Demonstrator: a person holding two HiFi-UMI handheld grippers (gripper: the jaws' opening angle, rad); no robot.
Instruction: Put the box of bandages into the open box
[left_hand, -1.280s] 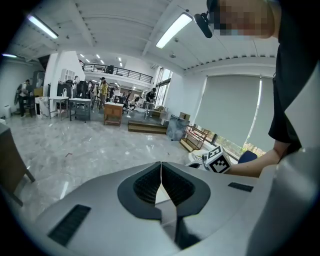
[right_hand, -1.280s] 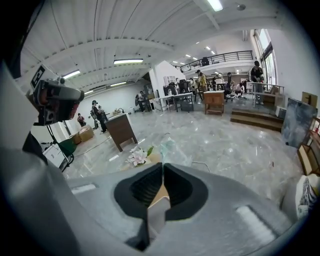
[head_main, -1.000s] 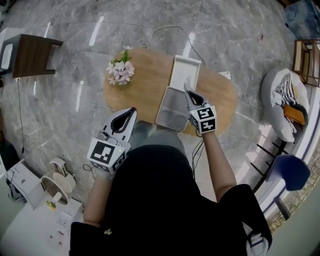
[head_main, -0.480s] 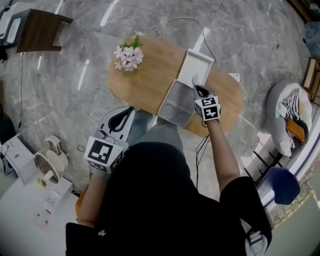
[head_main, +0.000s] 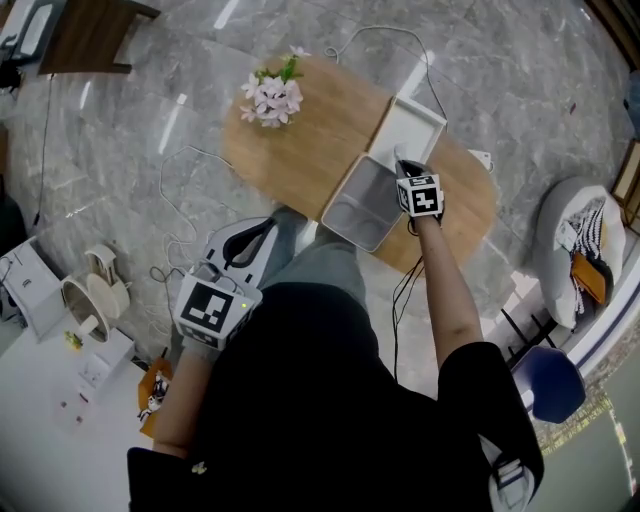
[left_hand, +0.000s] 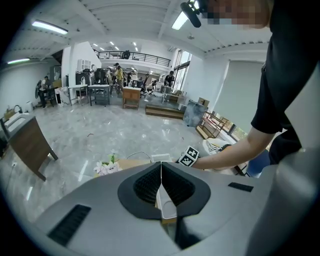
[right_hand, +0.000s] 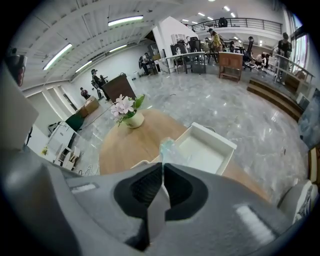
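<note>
On my right gripper (right_hand: 162, 170) the fingers pinch the box of bandages (right_hand: 168, 147), which protrudes beyond their tips. The open box (right_hand: 216, 134) lies just past it on the table (head_main: 300, 150). On my left gripper (left_hand: 161, 167) the fingers are pressed together, empty, with the table ahead of them.

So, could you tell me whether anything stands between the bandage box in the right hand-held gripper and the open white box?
Nothing visible does. The right hand-held gripper holds the box of bandages right at the open box, whose inside is bare; the flower pot stands well aside.
</note>
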